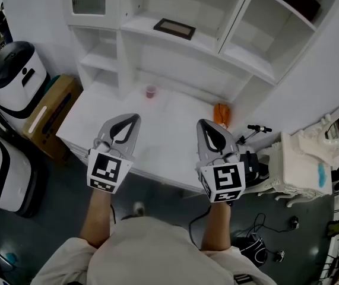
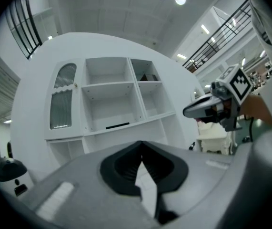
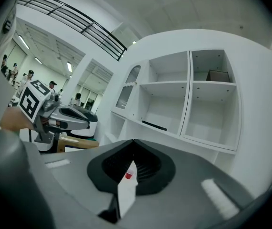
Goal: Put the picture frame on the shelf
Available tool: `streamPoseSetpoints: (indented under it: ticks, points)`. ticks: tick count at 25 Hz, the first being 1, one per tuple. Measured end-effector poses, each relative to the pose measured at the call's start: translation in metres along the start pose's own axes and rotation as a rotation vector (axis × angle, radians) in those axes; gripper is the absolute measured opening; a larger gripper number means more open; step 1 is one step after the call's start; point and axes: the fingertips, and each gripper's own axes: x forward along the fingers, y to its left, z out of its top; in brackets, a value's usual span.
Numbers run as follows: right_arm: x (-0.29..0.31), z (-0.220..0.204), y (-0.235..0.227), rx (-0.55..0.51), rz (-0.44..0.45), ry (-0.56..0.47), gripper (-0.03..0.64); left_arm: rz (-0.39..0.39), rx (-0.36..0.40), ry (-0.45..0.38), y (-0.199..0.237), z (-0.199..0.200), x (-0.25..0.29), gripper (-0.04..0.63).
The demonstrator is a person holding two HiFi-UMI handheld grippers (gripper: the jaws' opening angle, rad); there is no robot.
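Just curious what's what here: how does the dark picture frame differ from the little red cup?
The picture frame is dark, flat and rectangular; the red cup is small and round. The frame lies flat on the shelf; the cup stands upright on the table below. Shared: neither is held; the left tongs and right tongs are shut and empty.
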Motion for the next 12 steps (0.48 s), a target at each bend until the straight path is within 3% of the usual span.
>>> streamPoseSetpoints:
  ticks: [12]
  points:
    - [-0.021, 0.005, 0.017, -0.005, 0.056, 0.013, 0.006, 0.016, 0.01, 0.031, -0.022, 0.008, -0.023, 0.0]
